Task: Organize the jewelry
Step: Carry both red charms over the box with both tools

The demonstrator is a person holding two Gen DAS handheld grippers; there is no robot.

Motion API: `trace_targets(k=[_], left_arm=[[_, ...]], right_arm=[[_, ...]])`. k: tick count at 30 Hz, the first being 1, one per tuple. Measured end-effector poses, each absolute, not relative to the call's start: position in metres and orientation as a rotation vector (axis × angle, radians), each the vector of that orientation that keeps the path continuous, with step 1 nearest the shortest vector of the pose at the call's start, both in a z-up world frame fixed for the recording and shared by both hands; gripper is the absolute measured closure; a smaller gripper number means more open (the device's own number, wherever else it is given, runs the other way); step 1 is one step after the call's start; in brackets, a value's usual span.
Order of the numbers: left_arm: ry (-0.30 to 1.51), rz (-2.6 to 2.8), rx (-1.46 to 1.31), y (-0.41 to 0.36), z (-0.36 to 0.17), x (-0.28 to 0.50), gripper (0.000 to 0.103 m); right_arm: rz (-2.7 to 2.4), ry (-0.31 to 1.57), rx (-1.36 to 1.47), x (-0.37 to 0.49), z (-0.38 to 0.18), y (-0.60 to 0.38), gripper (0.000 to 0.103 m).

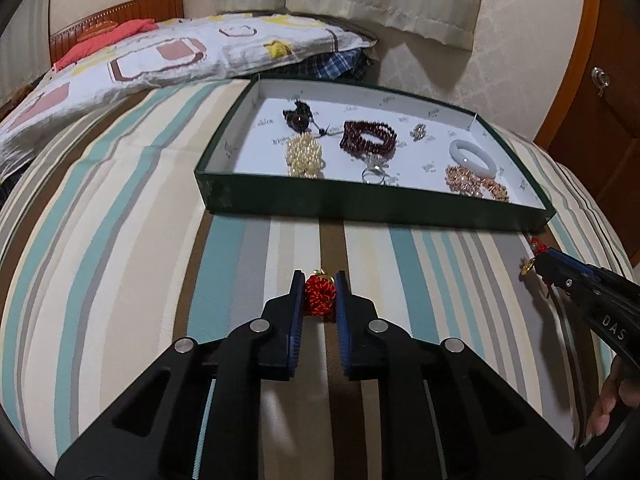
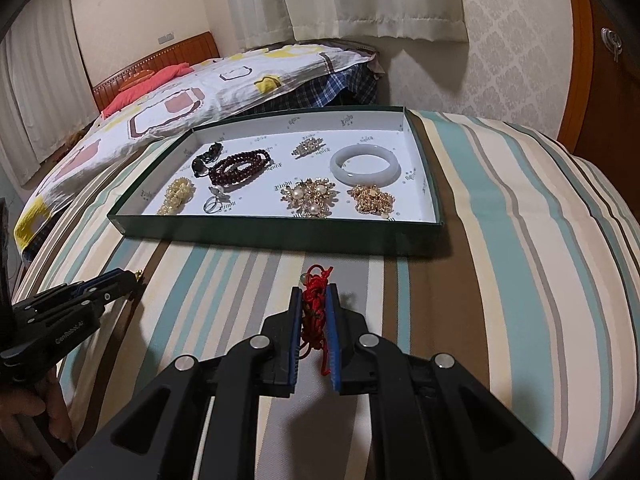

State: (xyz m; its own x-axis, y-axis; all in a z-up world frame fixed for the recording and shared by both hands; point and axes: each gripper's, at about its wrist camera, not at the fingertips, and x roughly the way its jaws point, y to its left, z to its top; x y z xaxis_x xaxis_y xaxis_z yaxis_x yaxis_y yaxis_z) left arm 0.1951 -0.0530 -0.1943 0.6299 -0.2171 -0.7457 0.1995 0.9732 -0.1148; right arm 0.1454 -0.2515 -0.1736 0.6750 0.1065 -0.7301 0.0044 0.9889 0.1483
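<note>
On the striped bedspread (image 1: 120,240), my left gripper (image 1: 319,280) is shut on a red knotted ornament (image 1: 320,300) with a gold top, its pads pressing on both sides. My right gripper (image 2: 314,292) is shut on a tangle of red cord (image 2: 314,312) just above the cover. In the left wrist view it shows at the right edge as the right gripper (image 1: 548,258), with a gold bit hanging at its tip. Behind both lies a green tray (image 1: 360,204) holding a dark red bead bracelet (image 1: 368,140), a white bangle (image 1: 472,156), a pearl piece (image 1: 304,156) and gold brooches (image 2: 312,196).
A patterned quilt (image 1: 160,56) and a wooden headboard (image 1: 120,12) lie beyond the tray to the left. A wooden cabinet (image 1: 600,100) stands at the right by the wallpapered wall. A person's hand (image 1: 608,408) holds the right gripper's handle.
</note>
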Motion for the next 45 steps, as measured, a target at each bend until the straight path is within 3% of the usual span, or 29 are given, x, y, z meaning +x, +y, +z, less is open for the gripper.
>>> trace_targets(k=[45], left_arm=[[0.609,-0.278,-0.044,-0.063,-0.096,0.199,0.089]], right_arm=[[0.076,0.609,0.096,0.154,-0.093,-0.24,0.091]])
